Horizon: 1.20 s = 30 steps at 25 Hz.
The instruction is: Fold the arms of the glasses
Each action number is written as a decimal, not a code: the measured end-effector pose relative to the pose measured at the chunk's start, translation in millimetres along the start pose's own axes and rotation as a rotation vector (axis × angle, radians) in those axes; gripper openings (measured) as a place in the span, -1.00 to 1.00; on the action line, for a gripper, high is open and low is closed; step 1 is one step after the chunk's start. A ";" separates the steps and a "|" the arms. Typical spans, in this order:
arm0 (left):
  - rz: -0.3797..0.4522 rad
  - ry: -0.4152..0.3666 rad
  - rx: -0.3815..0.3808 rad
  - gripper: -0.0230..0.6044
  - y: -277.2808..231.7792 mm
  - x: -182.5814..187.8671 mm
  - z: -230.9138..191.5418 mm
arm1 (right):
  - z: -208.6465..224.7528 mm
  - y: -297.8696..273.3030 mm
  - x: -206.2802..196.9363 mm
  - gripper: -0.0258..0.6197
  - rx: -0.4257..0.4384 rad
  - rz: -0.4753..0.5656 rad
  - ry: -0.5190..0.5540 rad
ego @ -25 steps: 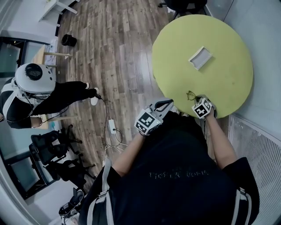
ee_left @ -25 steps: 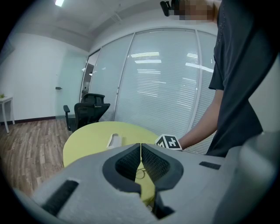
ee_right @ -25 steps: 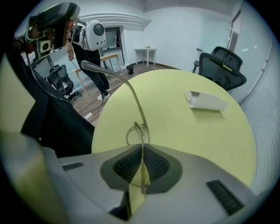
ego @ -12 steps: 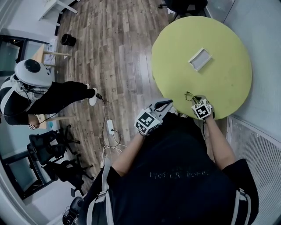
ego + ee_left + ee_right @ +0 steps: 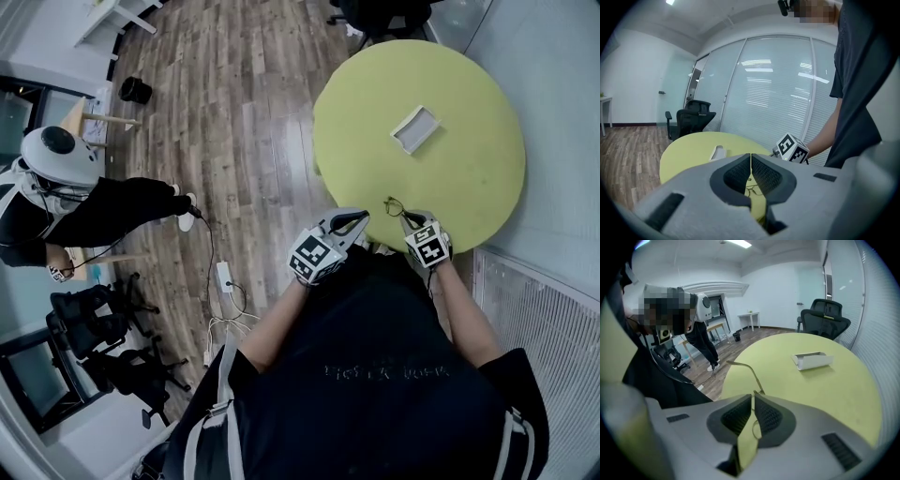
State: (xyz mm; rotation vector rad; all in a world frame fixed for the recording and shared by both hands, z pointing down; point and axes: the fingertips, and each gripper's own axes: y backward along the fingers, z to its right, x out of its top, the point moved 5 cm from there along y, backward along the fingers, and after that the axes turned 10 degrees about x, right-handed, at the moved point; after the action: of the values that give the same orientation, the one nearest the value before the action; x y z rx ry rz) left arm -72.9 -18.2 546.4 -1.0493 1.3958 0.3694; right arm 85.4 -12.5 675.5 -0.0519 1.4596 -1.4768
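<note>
1. Head view showed you the round yellow-green table (image 5: pixel 469 178), with the work going on at its near edge, close to your body.
2. Your left hand-held gripper (image 5: pixel 750 157) had its jaws pressed together with nothing between them, and it was held just off the table's rim.
3. Your right hand-held gripper (image 5: pixel 753 398) was clamped on the glasses (image 5: pixel 394 206), seemingly where an arm meets the frame, over the table's near edge.
4. The white tray (image 5: pixel 415 128) lay well apart, mid-table.
5. One thin arm (image 5: pixel 740 365) stood open, pointing away from the jaws. Nudging it with the blunt left jaws could have twisted the frame out of that narrow grip. It could also have dropped the glasses past the edge onto the floor (image 5: pixel 253 112).
</note>
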 end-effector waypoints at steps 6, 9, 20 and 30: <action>0.010 0.011 0.005 -0.86 1.7 -1.0 0.8 | -15.8 2.8 11.3 -0.81 0.030 0.008 0.041; 0.013 0.015 0.007 -0.86 2.8 -1.8 1.6 | -23.3 6.7 19.0 -0.81 0.039 0.022 0.053; 0.011 0.019 0.010 -0.86 6.9 -0.6 3.3 | -33.0 11.6 35.9 -0.81 0.038 0.041 0.064; 0.015 0.038 0.027 -0.86 15.8 -4.5 -3.3 | -39.8 9.0 49.8 -0.81 -0.007 0.044 0.079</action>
State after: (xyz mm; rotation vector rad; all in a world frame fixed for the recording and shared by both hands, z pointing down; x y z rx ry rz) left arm -87.8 -10.9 545.1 -1.0285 1.4397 0.3423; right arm 41.1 -13.8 628.8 0.0339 1.5199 -1.4518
